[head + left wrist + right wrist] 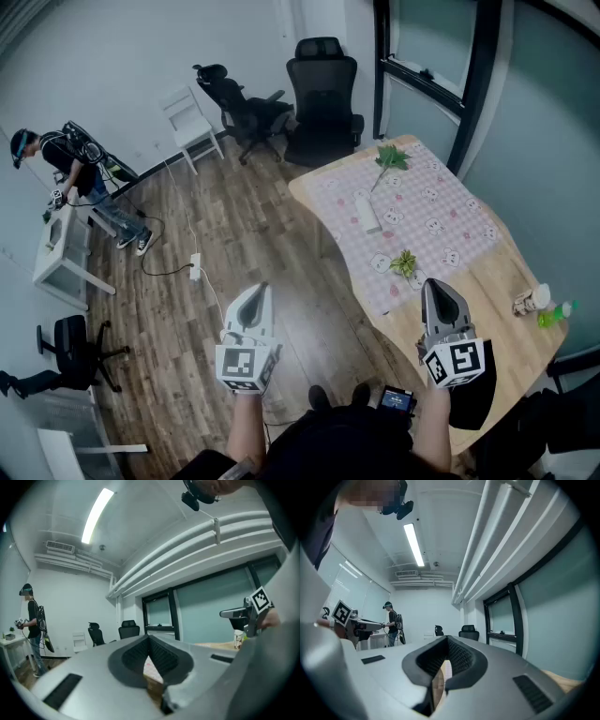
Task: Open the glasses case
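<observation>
Glasses case (pixel 368 212) first: pale, oblong, lying flat on the pink checked cloth (pixel 441 225), toward the far half of the table (pixel 492 281). Too small in the head view to make out a hinge or seam. Probably a hard shell, light, a bit slick, so likely to skate on the cloth if pushed from one side only. Best bet: pin the base with one gripper, then catch the lid edge along a long side with the other and lever up. Nothing fragile about the shell itself, probably, though worth going easy in case of glasses inside.

Left gripper (pixel 257 292): pads pressed together at the tip, nothing between them, hanging out over the wood floor, well apart from the table. Right gripper (pixel 437 287): same deal, fully closed and empty, above the near table edge. Neither anywhere near the case yet, so no start on the opening.

Around the case: leafy sprig (pixel 391 157) further back, well apart. Small green plant (pixel 404 263) on the cloth between the case and the right gripper, so kind of in the approach lane; better to come in from beside it. Small pale bottle-like thing (pixel 531 301) and something green (pixel 555 314) off at the right edge, no bother. Office chairs (pixel 323 94) behind the table, another person (pixel 66 164) at a white desk (pixel 58 246) across the room, well out of the way.
</observation>
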`<state>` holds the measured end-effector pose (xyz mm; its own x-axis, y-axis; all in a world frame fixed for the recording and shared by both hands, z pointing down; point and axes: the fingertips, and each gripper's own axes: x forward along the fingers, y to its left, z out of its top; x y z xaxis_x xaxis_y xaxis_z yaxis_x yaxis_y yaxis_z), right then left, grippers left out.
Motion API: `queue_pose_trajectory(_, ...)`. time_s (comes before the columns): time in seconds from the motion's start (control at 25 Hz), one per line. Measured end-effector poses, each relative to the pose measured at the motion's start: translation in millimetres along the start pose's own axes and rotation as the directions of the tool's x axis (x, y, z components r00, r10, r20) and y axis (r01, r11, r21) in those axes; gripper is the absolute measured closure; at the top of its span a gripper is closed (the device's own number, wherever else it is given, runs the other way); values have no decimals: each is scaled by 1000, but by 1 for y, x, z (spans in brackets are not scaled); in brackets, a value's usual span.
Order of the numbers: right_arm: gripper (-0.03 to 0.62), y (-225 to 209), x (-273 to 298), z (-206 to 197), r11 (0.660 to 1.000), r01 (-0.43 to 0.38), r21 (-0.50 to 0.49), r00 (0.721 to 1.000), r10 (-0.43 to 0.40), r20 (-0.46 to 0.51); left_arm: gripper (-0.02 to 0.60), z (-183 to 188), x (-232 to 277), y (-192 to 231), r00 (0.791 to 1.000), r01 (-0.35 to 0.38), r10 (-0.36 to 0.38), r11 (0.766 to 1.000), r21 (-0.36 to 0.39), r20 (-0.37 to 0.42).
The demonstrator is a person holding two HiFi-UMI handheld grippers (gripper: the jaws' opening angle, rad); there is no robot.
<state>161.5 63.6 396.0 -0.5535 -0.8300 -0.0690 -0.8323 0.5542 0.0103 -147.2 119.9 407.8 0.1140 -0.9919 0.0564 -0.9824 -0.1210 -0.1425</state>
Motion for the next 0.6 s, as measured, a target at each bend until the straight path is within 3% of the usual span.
queue_pose_trajectory(0.6, 577, -47, -16, -9, 996, 25, 83, 999, -29, 44, 582, 7, 10, -33, 1000, 19, -18, 999, 47, -25)
